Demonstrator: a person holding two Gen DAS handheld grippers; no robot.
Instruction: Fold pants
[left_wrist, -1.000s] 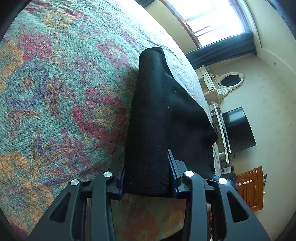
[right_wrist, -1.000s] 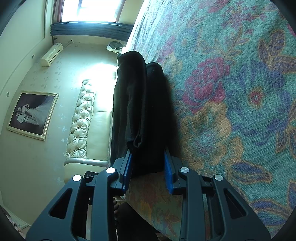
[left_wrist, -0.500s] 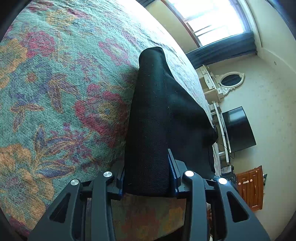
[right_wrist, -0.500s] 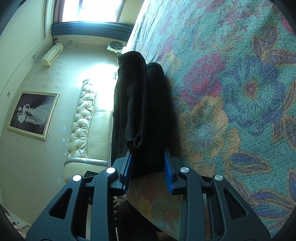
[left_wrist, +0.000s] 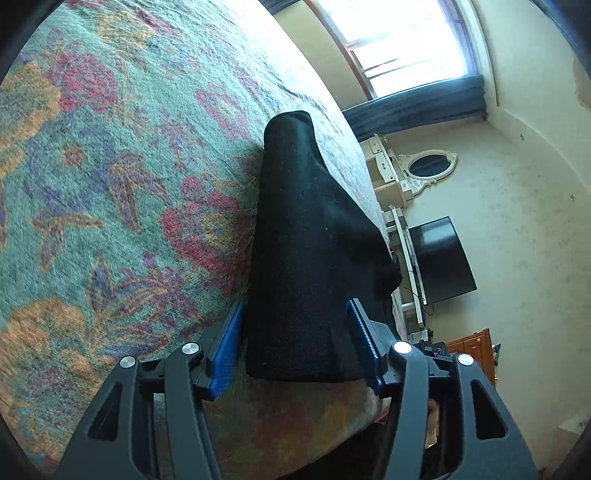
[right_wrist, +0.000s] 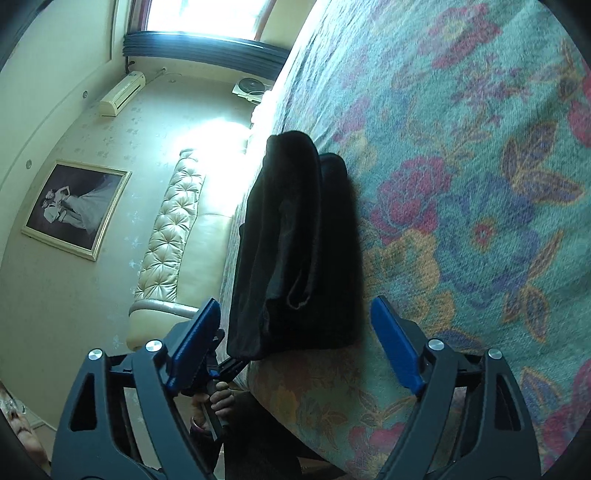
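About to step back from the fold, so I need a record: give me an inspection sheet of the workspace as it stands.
Surface: floral bedspread, pants lying near its edge.
Job's things: black pants, folded into a compact stack, layers visible in the right wrist view.
Clutter: nothing seen on the bedspread.
Grippers: left gripper open, pads either side of the pants; right gripper open wide, clear of the cloth.
Cables: thin wires near the TV.
Surroundings: window, tufted headboard, framed picture.
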